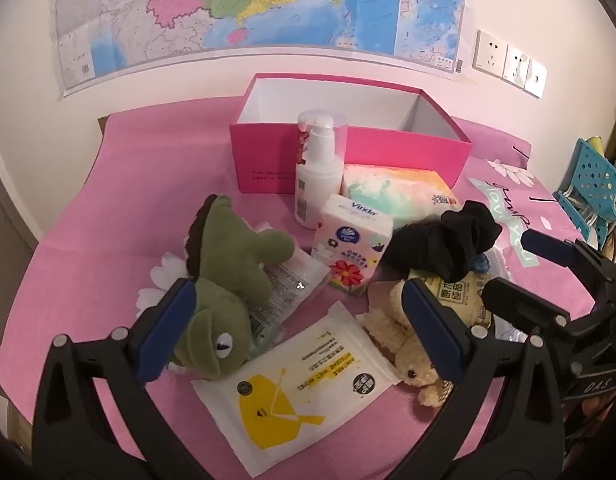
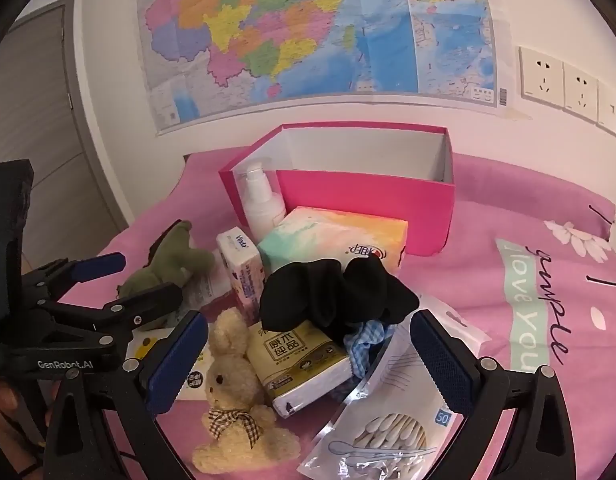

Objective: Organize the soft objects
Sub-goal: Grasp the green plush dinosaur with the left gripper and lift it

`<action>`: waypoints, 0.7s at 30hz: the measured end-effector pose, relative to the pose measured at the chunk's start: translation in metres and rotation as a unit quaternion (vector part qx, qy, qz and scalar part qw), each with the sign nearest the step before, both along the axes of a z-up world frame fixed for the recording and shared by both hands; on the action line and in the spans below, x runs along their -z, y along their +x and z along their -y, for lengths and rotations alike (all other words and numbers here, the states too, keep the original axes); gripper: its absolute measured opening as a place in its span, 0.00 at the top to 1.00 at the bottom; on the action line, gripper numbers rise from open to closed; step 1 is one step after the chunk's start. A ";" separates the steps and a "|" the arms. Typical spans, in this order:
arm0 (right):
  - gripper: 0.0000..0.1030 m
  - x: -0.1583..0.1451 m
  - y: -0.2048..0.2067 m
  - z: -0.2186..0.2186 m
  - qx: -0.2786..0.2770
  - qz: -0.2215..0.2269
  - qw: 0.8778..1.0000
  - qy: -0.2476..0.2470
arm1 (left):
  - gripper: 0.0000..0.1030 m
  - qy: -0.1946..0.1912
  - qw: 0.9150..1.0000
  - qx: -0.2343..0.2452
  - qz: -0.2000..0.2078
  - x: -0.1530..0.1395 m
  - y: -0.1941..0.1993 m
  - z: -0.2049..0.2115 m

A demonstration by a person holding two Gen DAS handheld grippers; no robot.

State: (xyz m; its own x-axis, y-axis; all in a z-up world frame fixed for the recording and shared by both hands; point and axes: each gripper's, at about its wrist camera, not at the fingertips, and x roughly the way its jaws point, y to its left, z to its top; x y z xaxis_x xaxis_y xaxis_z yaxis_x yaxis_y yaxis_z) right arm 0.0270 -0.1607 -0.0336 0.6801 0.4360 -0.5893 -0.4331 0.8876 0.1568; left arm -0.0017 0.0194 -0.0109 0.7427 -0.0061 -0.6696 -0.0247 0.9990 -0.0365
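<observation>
A: Report the soft objects.

B: A green plush dinosaur (image 1: 224, 280) lies on the pink cloth (image 1: 88, 240), partly over a clear packet (image 1: 284, 292). A beige plush rabbit (image 2: 232, 396) lies face up beside a yellow tissue pack (image 2: 296, 364). A black fabric bundle (image 2: 335, 296) rests on top of that tissue pack, with a blue checked cloth (image 2: 363, 344) under its edge.

A: Other items?

B: A white wet-wipes pack (image 1: 300, 392) lies flat between dinosaur and rabbit. A Vinda tissue pack (image 1: 351, 244) stands upright, a pastel tissue pack (image 1: 395, 192) behind it, a white pump bottle (image 1: 315, 172) beside it. A bag of cotton swabs (image 2: 387, 420) lies nearest the right gripper.

A: Container?

B: The pink box (image 1: 347, 152) stands open at the back, just behind the bottle, below a wall map (image 1: 260, 8).

A: Gripper status?

B: Left gripper (image 1: 300, 316): jaws spread wide, above the pile, nothing gripped. Right gripper (image 2: 308, 356): jaws spread wide, nothing gripped.
</observation>
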 end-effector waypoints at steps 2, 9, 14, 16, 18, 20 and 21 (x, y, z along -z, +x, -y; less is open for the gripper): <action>0.00 0.000 -0.001 -0.001 -0.004 -0.003 1.000 0.003 | 0.00 -0.003 1.000 -0.002 -0.001 0.001 -0.001 -0.005; 0.00 -0.003 0.001 -0.003 -0.018 0.005 1.000 0.005 | 0.00 -0.009 1.000 -0.011 0.003 0.003 -0.007 -0.025; 0.00 -0.005 -0.001 -0.010 -0.033 0.010 0.999 0.007 | 0.00 -0.008 1.000 -0.021 0.003 0.004 -0.008 -0.039; 0.01 -0.006 -0.002 -0.013 -0.041 0.016 0.999 0.006 | 0.00 -0.009 1.000 -0.029 0.000 0.005 -0.007 -0.046; 0.02 -0.006 0.000 -0.017 -0.050 0.016 0.999 -0.001 | 0.00 -0.013 0.999 -0.033 -0.005 0.008 -0.006 -0.053; 0.04 -0.008 0.000 -0.021 -0.061 0.022 0.998 -0.004 | 0.00 -0.014 0.999 -0.033 -0.013 0.012 -0.005 -0.058; 0.05 -0.009 0.000 -0.024 -0.068 0.018 0.998 0.000 | 0.00 -0.012 0.999 -0.036 -0.017 0.015 -0.004 -0.061</action>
